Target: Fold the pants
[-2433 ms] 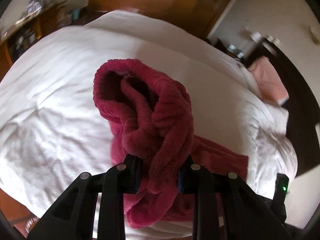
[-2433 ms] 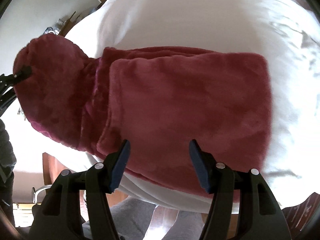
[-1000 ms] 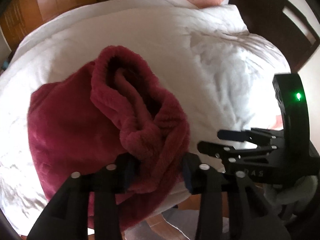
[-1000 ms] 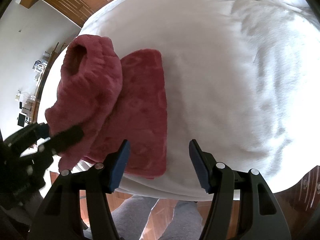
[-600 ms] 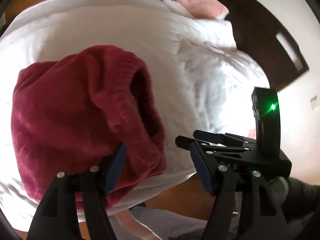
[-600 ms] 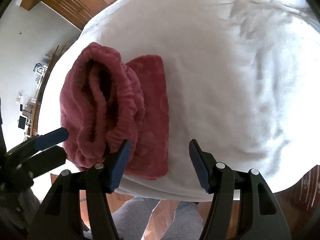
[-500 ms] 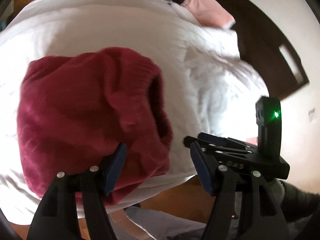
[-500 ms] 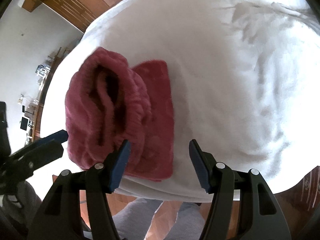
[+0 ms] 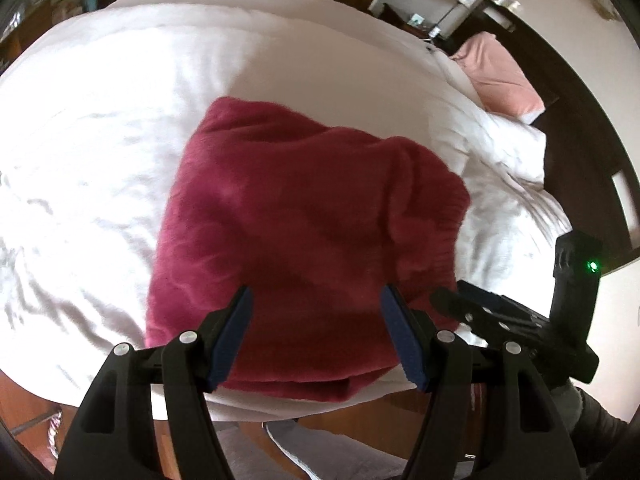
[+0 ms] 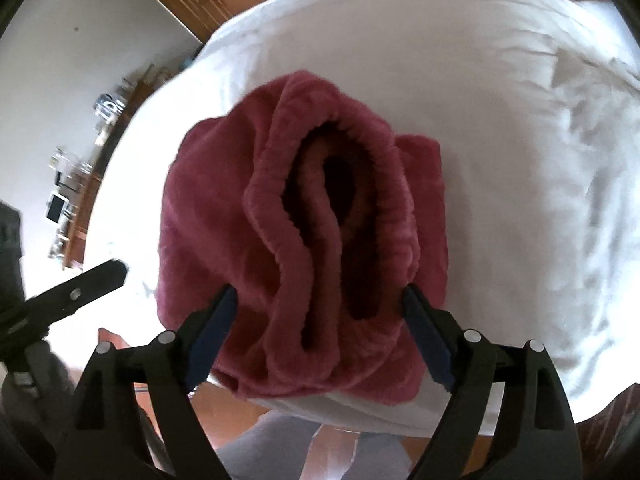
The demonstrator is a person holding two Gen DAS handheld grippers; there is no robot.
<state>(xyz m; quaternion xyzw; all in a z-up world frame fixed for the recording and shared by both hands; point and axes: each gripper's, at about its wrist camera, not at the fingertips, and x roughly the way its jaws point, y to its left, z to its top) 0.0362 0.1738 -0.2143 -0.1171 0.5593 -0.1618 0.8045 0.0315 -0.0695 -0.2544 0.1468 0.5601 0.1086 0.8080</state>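
Note:
The dark red fleece pants (image 9: 304, 236) lie folded in a thick bundle near the front edge of the white bed (image 9: 100, 128). My left gripper (image 9: 316, 332) is open and empty, its jaws apart just above the bundle's near edge. In the right wrist view the pants' elastic waistband (image 10: 332, 232) faces me, gaping open on top of the fold. My right gripper (image 10: 320, 336) is open, its jaws straddling the waistband end without closing on it. The right gripper's body shows at the right of the left wrist view (image 9: 520, 320).
A pink pillow (image 9: 500, 76) lies at the head of the bed by a dark headboard (image 9: 592, 128). A nightstand with small items (image 9: 472, 4) stands behind it. A wooden desk with clutter (image 10: 76, 184) stands at the left. The wooden floor (image 10: 360, 452) shows below the bed's edge.
My left gripper let go of the waistband end, which dropped onto the folded legs. The left gripper drew back over the bundle. My right gripper moved left to the waistband end.

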